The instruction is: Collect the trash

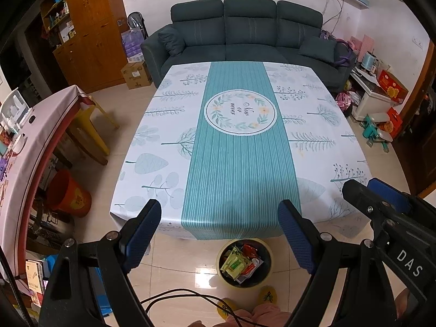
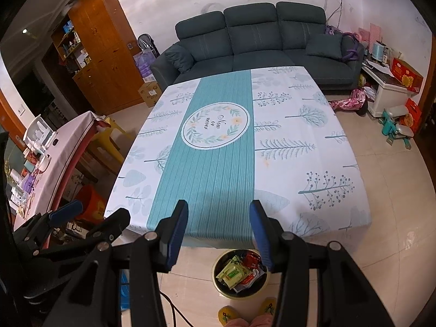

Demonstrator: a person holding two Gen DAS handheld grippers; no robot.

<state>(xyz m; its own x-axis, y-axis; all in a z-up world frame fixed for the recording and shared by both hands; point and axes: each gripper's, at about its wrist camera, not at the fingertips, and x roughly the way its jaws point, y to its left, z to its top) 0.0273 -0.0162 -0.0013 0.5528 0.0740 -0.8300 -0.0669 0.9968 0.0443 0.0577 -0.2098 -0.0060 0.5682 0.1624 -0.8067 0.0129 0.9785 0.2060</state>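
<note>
While both hang above the table | left tool wide, empty | right tool wide, empty | one bin, wrappers inside

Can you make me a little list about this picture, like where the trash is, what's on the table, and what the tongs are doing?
trash: wrappers and packets, green, red and white, piled in the bin
bin: round, yellow rim, on the floor just below the table's near edge
table: white cloth with tree prints, teal stripe down the middle, no trash visible on it
left tongs: open, holding nothing, above the bin
right tongs: open, holding nothing, above the bin
behind the table: dark sofa
job: looks finished
</note>
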